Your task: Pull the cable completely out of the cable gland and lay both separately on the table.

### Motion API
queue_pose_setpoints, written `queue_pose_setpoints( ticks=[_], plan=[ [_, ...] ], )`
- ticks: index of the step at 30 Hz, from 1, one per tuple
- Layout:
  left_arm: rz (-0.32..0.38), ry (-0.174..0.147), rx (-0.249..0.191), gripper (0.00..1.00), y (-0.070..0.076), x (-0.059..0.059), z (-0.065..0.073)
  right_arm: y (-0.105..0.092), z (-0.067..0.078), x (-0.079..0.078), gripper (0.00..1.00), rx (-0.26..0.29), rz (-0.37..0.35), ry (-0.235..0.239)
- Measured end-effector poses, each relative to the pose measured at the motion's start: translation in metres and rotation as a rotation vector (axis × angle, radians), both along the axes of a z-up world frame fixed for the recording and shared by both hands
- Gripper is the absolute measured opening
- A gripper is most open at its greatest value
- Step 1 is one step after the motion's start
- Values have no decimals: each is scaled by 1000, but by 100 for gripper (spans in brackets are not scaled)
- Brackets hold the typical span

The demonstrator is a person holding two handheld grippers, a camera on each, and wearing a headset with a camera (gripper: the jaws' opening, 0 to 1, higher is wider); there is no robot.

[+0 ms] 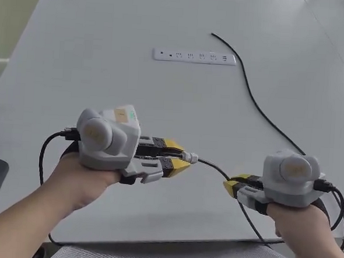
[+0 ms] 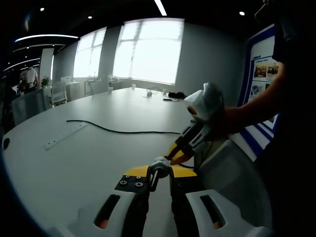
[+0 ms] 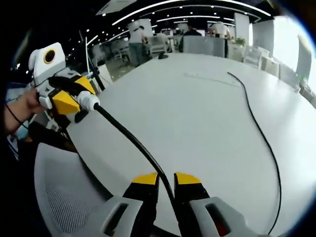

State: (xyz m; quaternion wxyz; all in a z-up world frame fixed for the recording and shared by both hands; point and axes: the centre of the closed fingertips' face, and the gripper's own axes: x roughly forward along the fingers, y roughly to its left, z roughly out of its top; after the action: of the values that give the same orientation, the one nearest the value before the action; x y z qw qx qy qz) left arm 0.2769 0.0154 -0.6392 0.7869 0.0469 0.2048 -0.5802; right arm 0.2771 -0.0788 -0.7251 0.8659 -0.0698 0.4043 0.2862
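Big white tabletop [image 1: 162, 105] with a power strip [image 1: 194, 56] lying toward the far side, and both grippers are held up over the near edge. The right gripper [image 1: 230, 184] is pinched narrow around the black cable [image 1: 213, 165]. That cable runs through the air to the left gripper [image 1: 179, 157], which is clamped on the little cable gland [image 1: 189, 158], with the cable's end plugged into it.

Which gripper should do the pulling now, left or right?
Right. The right gripper is shut on the cable, apart from the cable gland that the left gripper holds, so it probably pulls best.
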Motion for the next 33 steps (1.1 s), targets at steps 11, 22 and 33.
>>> queue_pose_setpoints(
  ticks=[11,22,33],
  plan=[
    [5,6,2,15,0,2,-1,42,55,10,27,-103,338,-259],
    [3,10,1,15,0,7,-1,76,58,9,21,-154,477,-317],
    [9,12,-3,15,1,7,-1,87,54,12,10,-125,503,-321]
  ],
)
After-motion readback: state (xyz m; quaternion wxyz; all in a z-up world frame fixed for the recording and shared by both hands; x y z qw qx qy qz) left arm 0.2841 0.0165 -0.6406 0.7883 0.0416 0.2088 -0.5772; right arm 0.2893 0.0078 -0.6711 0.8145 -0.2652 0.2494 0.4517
